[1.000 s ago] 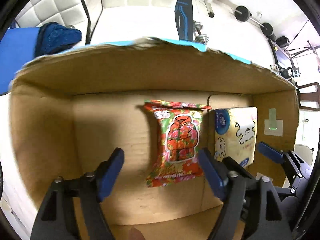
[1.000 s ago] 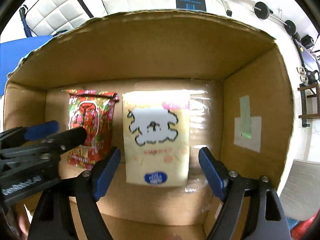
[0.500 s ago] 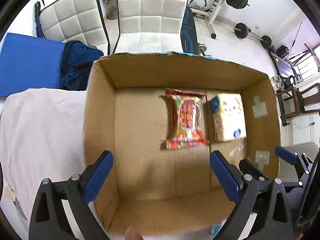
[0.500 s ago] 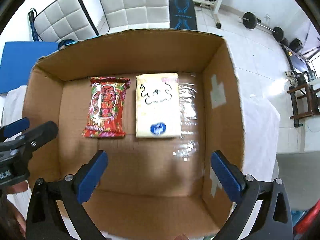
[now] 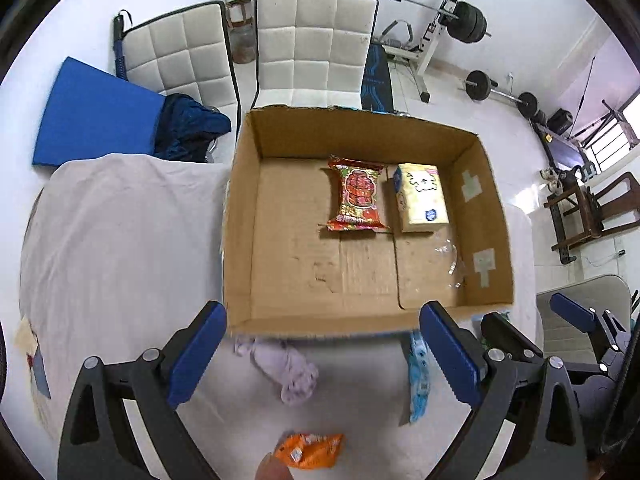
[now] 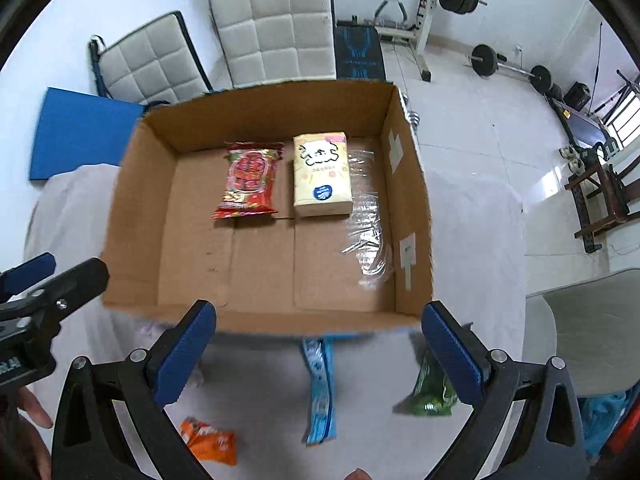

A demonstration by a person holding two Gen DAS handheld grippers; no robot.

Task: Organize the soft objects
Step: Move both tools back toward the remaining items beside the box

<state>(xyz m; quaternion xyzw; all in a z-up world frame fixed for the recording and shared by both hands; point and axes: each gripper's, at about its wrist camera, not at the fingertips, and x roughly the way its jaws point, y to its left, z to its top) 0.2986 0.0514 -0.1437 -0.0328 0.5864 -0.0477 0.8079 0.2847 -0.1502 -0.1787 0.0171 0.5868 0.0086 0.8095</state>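
An open cardboard box (image 5: 240,216) (image 6: 132,216) stands on a white-covered table. Inside, at the far side, lie a red snack packet (image 5: 357,199) (image 6: 249,179) and a yellow tissue pack (image 5: 421,197) (image 6: 321,173) side by side. My left gripper (image 5: 322,352) is open and empty, above the table just in front of the box. My right gripper (image 6: 318,350) is open and empty, likewise in front of the box. On the table near me lie a lilac cloth (image 5: 286,368), a blue packet (image 5: 418,376) (image 6: 320,384), an orange packet (image 5: 310,450) (image 6: 208,442) and a green packet (image 6: 432,394).
Clear plastic wrap (image 6: 366,232) lies in the box's right part. Two white padded chairs (image 5: 312,48) stand behind the box, with a blue mat (image 5: 92,120) and dark cloth (image 5: 188,128) at the left. Gym weights (image 5: 468,22) and a wooden chair (image 5: 592,216) stand farther off.
Both grippers have pulled up and back out of the box, leaving the red packet and tissue pack inside. The table in front of the box with loose packets has come into view.
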